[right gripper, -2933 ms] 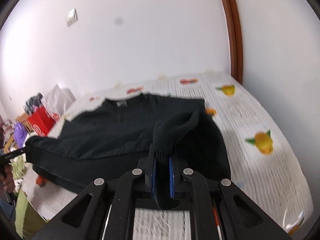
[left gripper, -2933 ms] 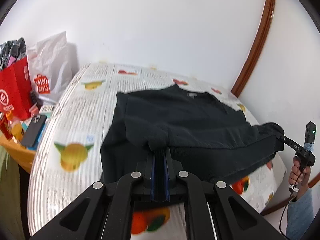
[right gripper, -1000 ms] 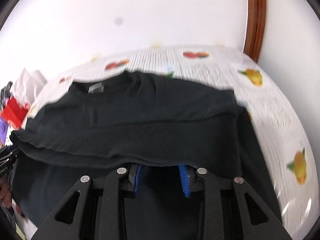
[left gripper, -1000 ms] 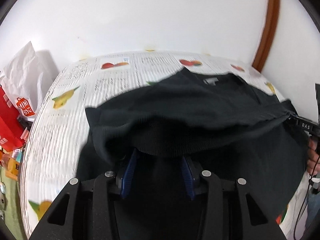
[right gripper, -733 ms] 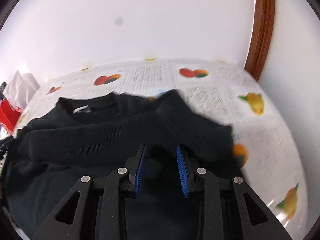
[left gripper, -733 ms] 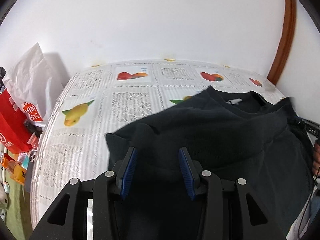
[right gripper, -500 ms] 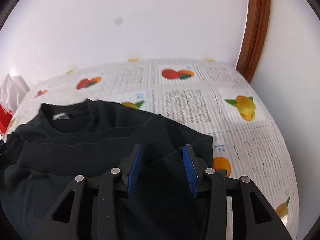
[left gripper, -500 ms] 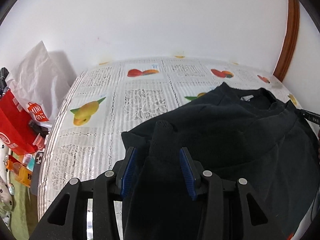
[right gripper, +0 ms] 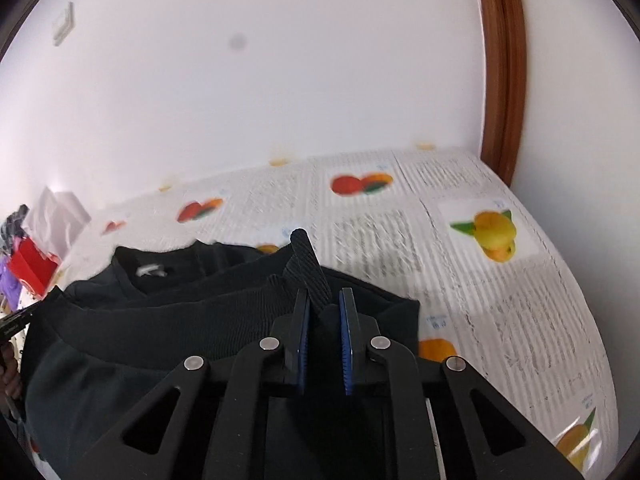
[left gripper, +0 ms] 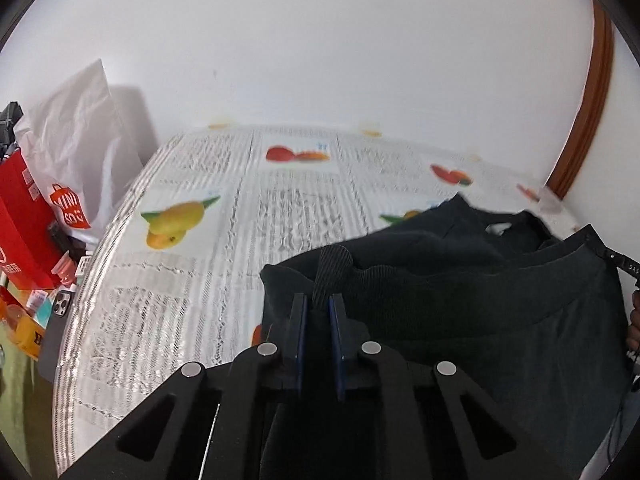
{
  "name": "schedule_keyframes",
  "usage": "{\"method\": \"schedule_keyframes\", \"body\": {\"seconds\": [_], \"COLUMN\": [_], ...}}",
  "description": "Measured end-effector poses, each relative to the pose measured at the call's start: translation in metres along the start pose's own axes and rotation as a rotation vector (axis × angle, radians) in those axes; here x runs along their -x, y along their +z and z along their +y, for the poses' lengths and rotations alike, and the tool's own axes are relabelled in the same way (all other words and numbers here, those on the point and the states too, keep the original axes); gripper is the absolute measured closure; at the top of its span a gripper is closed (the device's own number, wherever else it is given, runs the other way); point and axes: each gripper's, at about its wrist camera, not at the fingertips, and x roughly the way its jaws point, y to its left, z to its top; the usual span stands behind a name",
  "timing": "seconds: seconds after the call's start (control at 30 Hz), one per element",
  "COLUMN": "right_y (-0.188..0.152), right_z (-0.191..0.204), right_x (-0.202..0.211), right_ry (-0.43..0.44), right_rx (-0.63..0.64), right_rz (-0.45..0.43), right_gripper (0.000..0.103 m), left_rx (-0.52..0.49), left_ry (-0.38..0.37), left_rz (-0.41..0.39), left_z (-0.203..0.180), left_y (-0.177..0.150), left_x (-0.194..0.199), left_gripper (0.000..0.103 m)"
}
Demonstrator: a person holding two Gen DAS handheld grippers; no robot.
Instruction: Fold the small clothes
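Note:
A black sweater lies on the fruit-print tablecloth, its ribbed hem folded up near the collar. My left gripper has its blue pads close together with a ribbed hem corner sticking up between them. My right gripper is a little wider apart, and the other ribbed hem corner stands between its pads against the left one. The sweater fills the lower left of the right wrist view.
A white Miniso bag and a red bag stand off the table's left side, with a phone and small items below. A white wall is behind the table. A brown door frame rises at the right.
Both grippers carried the hem forward over the sweater toward the collar and opened wide. Since then both have narrowed around the ribbed hem corners, and the fold lies farther back.

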Motion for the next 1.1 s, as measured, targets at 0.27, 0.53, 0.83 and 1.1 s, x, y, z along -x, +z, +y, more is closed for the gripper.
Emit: {"method": "schedule_keyframes", "body": {"seconds": [0.27,0.53,0.83,1.1], "right_y": [-0.005,-0.047,-0.059,-0.032], "right_z": [-0.002,-0.024,-0.034,-0.039], "right_x": [-0.017,0.025,0.014,0.016], "right_ry": [-0.063,-0.049,0.014,0.042], "right_rx": [-0.006,0.0,-0.047,0.034], "right_rz": [0.143,0.204,0.258,0.193], "right_gripper": [0.066,0.046,0.069,0.091], "left_rx": [0.02,0.046,0.109,0.08], "left_ry": [-0.006,-0.066,-0.111,-0.094], "left_rz": [0.071,0.13,0.174,0.132], "left_z": [0.002,0.024,0.041,0.011], "left_y": [0.002,-0.028,-0.071,-0.056], "left_x": [0.0,0.032,0.04,0.032], "left_gripper": [0.084,0.058,0.063,0.095]}}
